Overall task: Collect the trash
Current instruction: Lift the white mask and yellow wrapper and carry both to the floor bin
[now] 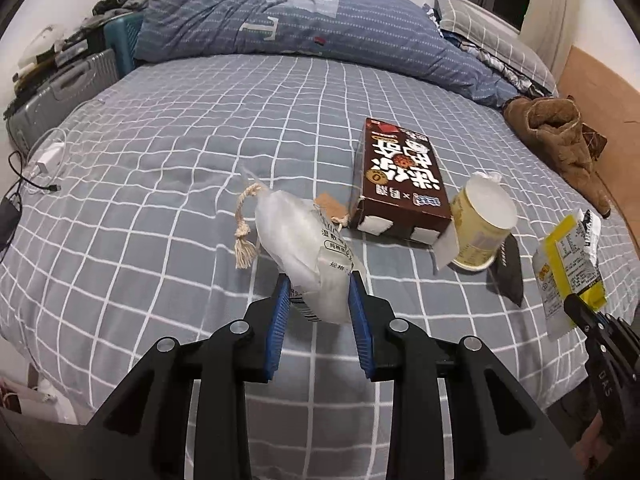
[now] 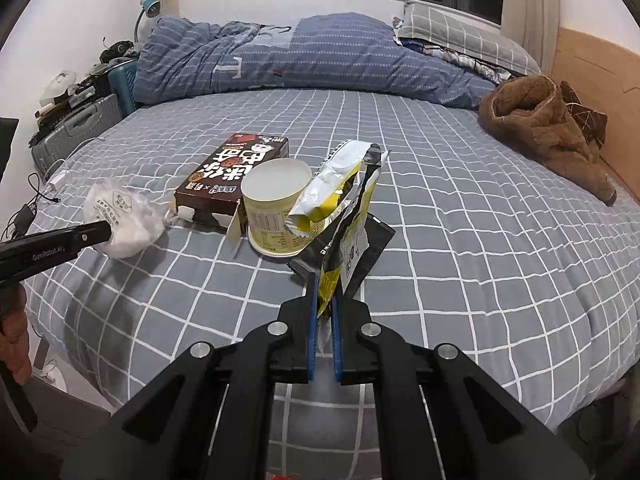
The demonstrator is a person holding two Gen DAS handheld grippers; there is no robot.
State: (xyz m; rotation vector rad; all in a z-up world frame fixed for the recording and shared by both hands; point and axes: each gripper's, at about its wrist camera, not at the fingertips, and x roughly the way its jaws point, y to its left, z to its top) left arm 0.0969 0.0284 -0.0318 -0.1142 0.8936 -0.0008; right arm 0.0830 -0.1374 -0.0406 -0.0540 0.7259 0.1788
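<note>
My left gripper [image 1: 320, 280] is shut on a white plastic pouch [image 1: 300, 236] with a rope drawstring, lifted just off the checked bed sheet [image 1: 180, 160]. The right wrist view shows that left gripper [image 2: 105, 233] and its pouch [image 2: 124, 216] at the left. My right gripper [image 2: 325, 292] is shut on a crumpled yellow and silver snack wrapper [image 2: 340, 184], held upright above the bed. In the left wrist view the right gripper [image 1: 580, 310] and its wrapper [image 1: 572, 264] show at the right edge. On the sheet lie a brown box [image 1: 400, 184], a tipped pale yellow cup [image 1: 480, 224] and a black packet [image 1: 508, 272].
A blue quilt [image 2: 304, 56] and pillows [image 2: 460, 32] fill the far side of the bed. A brown coat [image 2: 548, 128] lies at the right by the wooden headboard. A charger with cables [image 1: 44, 164] sits at the left edge, beside a grey suitcase [image 1: 60, 92].
</note>
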